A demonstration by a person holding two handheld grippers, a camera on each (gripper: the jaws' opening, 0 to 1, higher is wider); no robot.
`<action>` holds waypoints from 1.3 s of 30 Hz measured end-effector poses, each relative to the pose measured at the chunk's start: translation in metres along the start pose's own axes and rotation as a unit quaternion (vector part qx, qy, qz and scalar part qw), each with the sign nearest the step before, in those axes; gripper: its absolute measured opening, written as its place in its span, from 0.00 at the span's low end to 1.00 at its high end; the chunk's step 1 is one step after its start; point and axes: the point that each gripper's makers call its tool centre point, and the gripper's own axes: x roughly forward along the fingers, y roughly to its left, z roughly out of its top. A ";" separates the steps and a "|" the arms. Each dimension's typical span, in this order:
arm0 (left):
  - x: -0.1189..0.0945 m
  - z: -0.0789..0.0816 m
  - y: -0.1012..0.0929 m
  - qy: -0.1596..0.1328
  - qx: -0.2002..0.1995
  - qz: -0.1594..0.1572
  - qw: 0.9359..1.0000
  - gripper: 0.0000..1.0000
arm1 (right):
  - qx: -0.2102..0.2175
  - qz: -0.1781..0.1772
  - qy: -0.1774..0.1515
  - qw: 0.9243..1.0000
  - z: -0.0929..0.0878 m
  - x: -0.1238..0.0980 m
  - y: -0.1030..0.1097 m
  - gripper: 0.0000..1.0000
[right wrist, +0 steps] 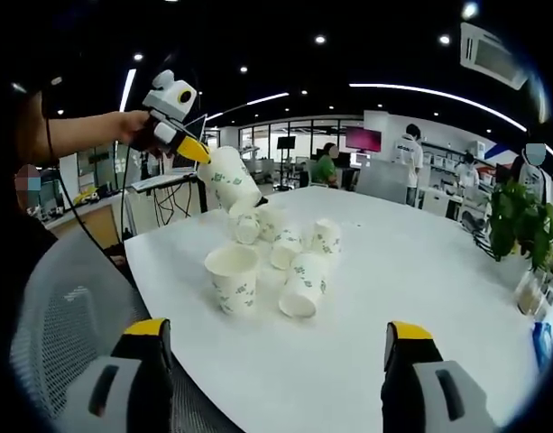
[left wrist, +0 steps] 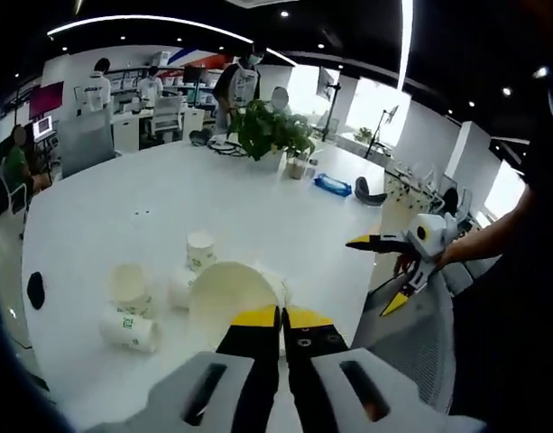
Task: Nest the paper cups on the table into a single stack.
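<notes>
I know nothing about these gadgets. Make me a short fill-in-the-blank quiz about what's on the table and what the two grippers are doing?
1. The left gripper is shut on a paper ____.
2. The right gripper has its jaws wide ____.
3. The upright cup stands on a table coloured ____.
4. Beyond the cups stands a leafy potted ____.

Missing words: cup; open; white; plant

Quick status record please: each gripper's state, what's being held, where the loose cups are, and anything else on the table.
left gripper: shut on a paper cup, lifted above the table
right gripper: open, holding nothing
upright cup: stands nearest the right gripper, mouth up
loose cups: clustered near the table's edge, several on their sides
potted plant: at the table's far side
stack: not yet formed
</notes>
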 end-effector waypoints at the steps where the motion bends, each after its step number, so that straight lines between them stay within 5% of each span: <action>1: 0.000 0.001 -0.002 0.002 0.006 -0.001 1.000 0.00 | 0.000 0.000 0.000 1.000 0.000 0.000 0.000 1.00; 12: 0.004 0.008 -0.015 0.022 0.052 -0.009 0.998 0.00 | 0.000 -0.002 0.002 1.000 -0.001 0.000 -0.002 0.99; 39: 0.037 -0.034 -0.036 0.104 0.104 -0.034 0.989 0.00 | 0.005 -0.007 -0.001 1.000 0.001 0.000 -0.003 0.98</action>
